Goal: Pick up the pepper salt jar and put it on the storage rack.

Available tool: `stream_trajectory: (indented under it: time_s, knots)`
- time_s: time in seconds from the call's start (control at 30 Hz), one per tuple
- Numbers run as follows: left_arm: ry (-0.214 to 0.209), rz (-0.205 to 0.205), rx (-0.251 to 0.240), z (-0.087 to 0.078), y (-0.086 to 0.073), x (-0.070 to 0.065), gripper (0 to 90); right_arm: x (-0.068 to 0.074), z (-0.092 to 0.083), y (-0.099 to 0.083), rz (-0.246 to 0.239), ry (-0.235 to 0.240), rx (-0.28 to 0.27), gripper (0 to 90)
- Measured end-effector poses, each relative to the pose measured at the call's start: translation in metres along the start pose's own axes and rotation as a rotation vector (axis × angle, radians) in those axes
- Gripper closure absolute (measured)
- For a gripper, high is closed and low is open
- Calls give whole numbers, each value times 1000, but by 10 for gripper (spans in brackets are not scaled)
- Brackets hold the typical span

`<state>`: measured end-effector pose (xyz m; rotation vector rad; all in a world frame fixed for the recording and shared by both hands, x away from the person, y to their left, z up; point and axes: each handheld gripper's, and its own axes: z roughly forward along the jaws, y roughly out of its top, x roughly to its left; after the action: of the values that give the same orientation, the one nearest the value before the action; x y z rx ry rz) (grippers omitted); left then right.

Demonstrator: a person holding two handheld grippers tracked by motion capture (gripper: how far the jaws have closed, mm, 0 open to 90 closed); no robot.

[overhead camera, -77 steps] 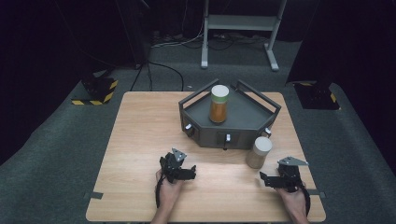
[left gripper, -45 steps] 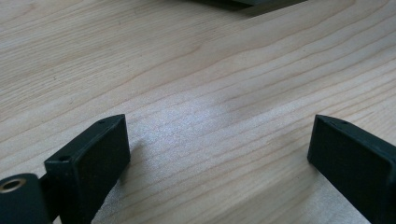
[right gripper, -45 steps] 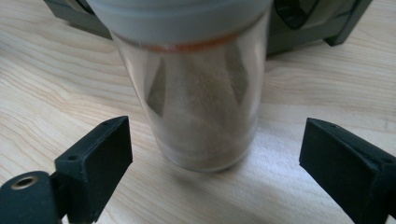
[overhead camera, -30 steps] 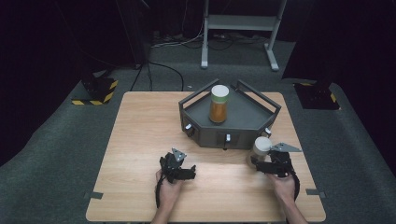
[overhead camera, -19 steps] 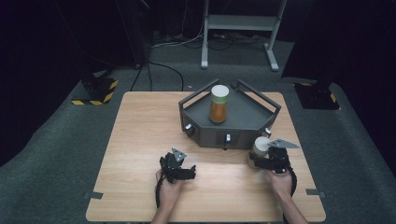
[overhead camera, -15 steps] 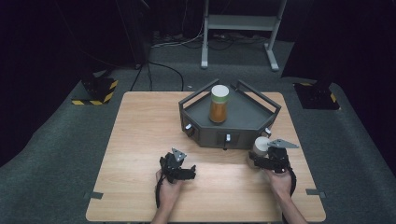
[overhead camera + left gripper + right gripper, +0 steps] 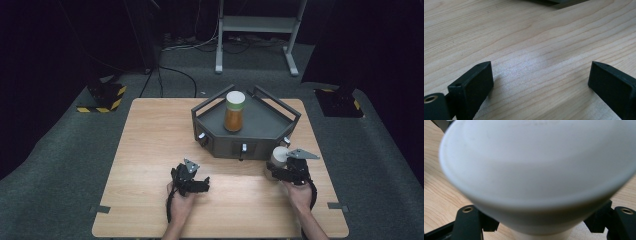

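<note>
A jar with a white lid (image 7: 279, 154) stands on the wooden table just in front of the dark tray's right corner. My right gripper (image 7: 276, 172) reaches it from the near side. Its jaws have just been closing and now press on the jar's body below the lid. In the right gripper view the white lid (image 7: 536, 170) looms close and blurred, with the right gripper (image 7: 542, 226) flanking the body under it. My left gripper (image 7: 205, 185) rests on the table at the front left, open. Bare wood lies between the left gripper's (image 7: 540, 80) jaws.
A dark angular tray (image 7: 250, 146) with handle bars stands at the table's back middle. An amber jar with a pale lid (image 7: 234, 111) stands upright inside it. Beyond the table edges lie grey carpet, a metal stand and cables.
My right gripper came in from the front right edge up to the white-lidded jar and its jaws drew in around it. The left gripper and the jar in the tray stayed put.
</note>
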<state>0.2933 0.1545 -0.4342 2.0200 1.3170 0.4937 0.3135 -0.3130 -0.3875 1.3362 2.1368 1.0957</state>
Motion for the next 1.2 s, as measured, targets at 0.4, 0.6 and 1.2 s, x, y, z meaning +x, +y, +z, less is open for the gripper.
stream_trajectory:
  time_s: [0.4, 0.6, 1.2]
  knots:
    - [0, 0, 0, 0, 0, 0, 59, 4, -1, -5, -21, -13, -22, 311]
    - [0, -3, -2, 0, 0, 0, 59, 5, -1, -4, -27, -16, -21, 314]
    - [0, -3, -2, 0, 0, 0, 60, 1, -13, 7, -19, -9, -22, 315]
